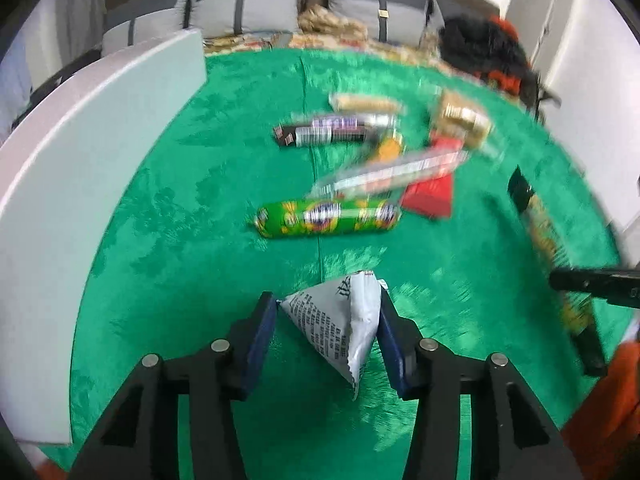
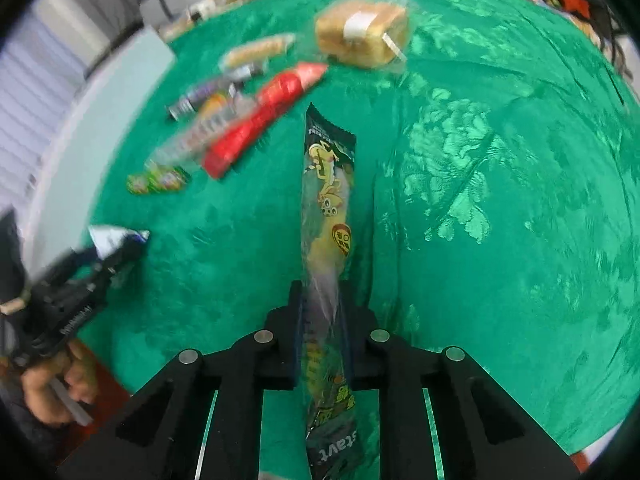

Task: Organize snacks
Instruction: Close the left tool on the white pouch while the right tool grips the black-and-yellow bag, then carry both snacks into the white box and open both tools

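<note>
My left gripper (image 1: 326,300) is shut on a white triangular snack packet (image 1: 340,320) with printed text, its blue pads pressing both sides just above the green cloth (image 1: 180,240). In the right wrist view the same gripper (image 2: 120,252) shows at the left with the white packet (image 2: 112,238) at its tip. My right gripper (image 2: 320,292) is shut on a long dark green snack packet (image 2: 328,184) that sticks out forward between the pads. In the left wrist view that long packet (image 1: 548,236) hangs at the far right.
Loose snacks lie mid-cloth: a green tube (image 1: 328,218), a red packet (image 1: 430,196), a clear wrapped stick (image 1: 392,172), a dark bar (image 1: 320,132) and wrapped bread (image 2: 360,34). A pale panel (image 1: 80,160) walls the left side. A hand (image 2: 52,392) holds the left tool.
</note>
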### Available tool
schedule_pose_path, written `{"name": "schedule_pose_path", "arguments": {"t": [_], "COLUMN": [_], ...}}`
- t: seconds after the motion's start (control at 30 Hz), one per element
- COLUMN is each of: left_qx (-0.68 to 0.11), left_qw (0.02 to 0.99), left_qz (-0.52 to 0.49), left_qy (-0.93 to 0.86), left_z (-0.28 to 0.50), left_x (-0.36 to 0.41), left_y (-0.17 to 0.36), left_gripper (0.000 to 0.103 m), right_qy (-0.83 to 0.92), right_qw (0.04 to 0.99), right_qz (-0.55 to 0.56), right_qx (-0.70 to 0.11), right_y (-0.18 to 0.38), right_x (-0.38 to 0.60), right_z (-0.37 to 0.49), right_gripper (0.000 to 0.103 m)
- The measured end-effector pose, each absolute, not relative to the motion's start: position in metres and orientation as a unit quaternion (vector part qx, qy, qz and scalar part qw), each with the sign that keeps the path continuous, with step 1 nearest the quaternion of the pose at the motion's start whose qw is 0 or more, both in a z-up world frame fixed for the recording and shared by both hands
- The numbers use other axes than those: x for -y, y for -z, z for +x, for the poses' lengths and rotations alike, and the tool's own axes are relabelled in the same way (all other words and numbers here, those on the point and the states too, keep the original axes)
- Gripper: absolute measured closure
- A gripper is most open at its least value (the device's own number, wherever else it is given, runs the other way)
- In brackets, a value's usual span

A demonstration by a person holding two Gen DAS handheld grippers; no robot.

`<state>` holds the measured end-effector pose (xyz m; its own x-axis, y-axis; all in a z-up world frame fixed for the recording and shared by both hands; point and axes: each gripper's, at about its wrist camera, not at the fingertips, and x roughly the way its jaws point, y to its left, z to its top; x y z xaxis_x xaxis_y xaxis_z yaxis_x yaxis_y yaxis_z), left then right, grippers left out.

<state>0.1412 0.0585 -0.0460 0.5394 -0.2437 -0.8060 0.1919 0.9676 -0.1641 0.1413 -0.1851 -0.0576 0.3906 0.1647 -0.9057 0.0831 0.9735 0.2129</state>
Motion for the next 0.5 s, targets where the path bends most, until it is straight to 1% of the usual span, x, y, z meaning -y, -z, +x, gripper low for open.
{"name": "schedule_pose_path", "arguments": {"t": [0.13, 0.23, 0.33, 0.4, 0.5], "left_qx": [-0.437, -0.415, -0.398, -0.385, -0.384], "left_qw": [0.884, 0.890, 0.897, 0.906, 0.916], "left_qz": [-0.081, -0.111, -0.128, -0.133, -0.111], "left_qy": [0.148, 0.155, 0.142, 0.112, 0.042], "left_z": [0.136, 0.134, 0.138, 0.141, 0.148], "left_x": [-0.080, -0.109, -0.152, -0.197, -0.258], "left_y": [0.009, -0.026, -0.056, -0.077, -0.087], "left_gripper": [0.055, 0.055, 0.055, 0.055, 0.055], "right_qy": [-0.052, -0.083, -0.125, -0.159, -0.216], "right_qw": [0.835, 0.835, 0.833, 0.828, 0.818], "right_qz": [0.177, 0.216, 0.233, 0.243, 0.255], "right_qx": [-0.519, -0.499, -0.486, -0.479, -0.469], "right_y": [0.032, 0.008, -0.017, -0.031, -0.053], "right_x": [0.192, 0.179, 0.142, 0.107, 0.043], "right_z": [0.134, 0.139, 0.155, 0.170, 0.201], "right_gripper": [0.088, 0.088, 0.088, 0.088, 0.088]}}
